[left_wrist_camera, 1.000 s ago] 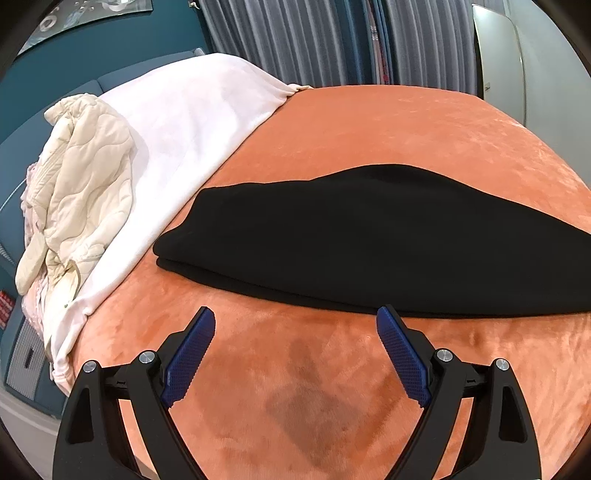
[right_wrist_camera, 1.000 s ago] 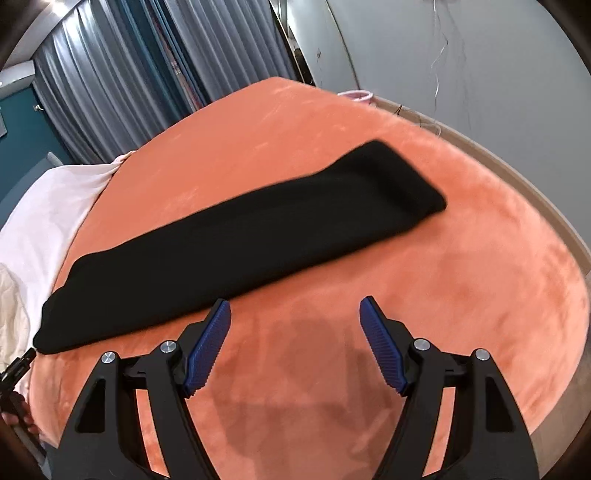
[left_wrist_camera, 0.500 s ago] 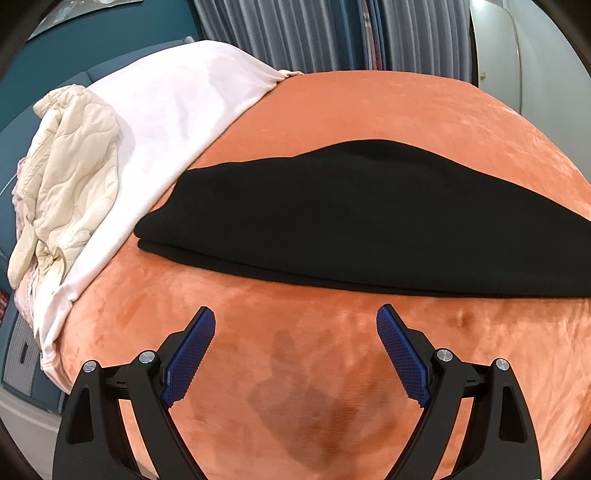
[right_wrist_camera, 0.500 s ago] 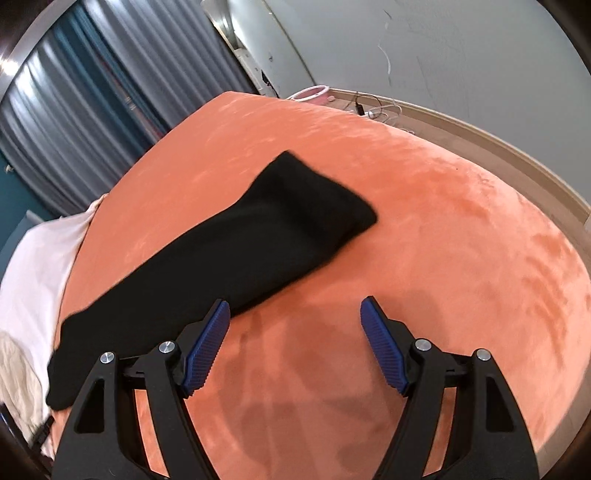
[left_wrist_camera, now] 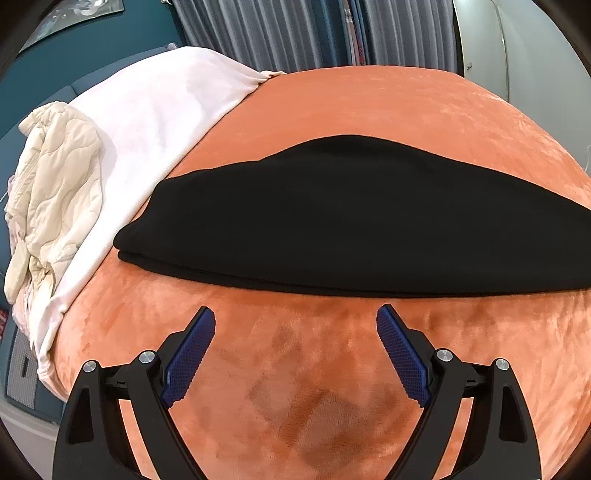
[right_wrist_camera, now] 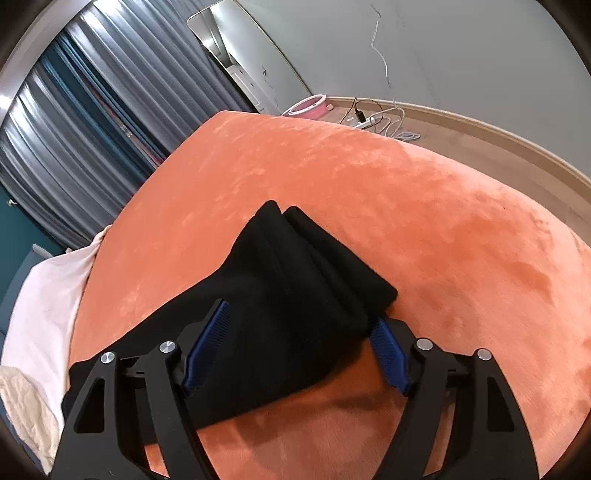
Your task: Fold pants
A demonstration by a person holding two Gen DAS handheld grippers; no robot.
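Observation:
The black pants lie folded lengthwise in a long strip on the orange bed cover. My left gripper is open and empty, hovering just short of the strip's near edge by its left end. In the right wrist view the pants' other end lies between the open jaws of my right gripper. Its left finger rests over the cloth. Its right finger sits at the cloth's end edge, partly tucked under it.
A white blanket and a cream quilted garment lie on the bed's left side. Grey curtains hang behind. On the floor to the right are a pink ring, a power strip with cables and a mirror.
My right gripper has swung to the pants' far end and dropped low, so the cloth now sits between its fingers. My left gripper has moved slightly closer to the pants' edge.

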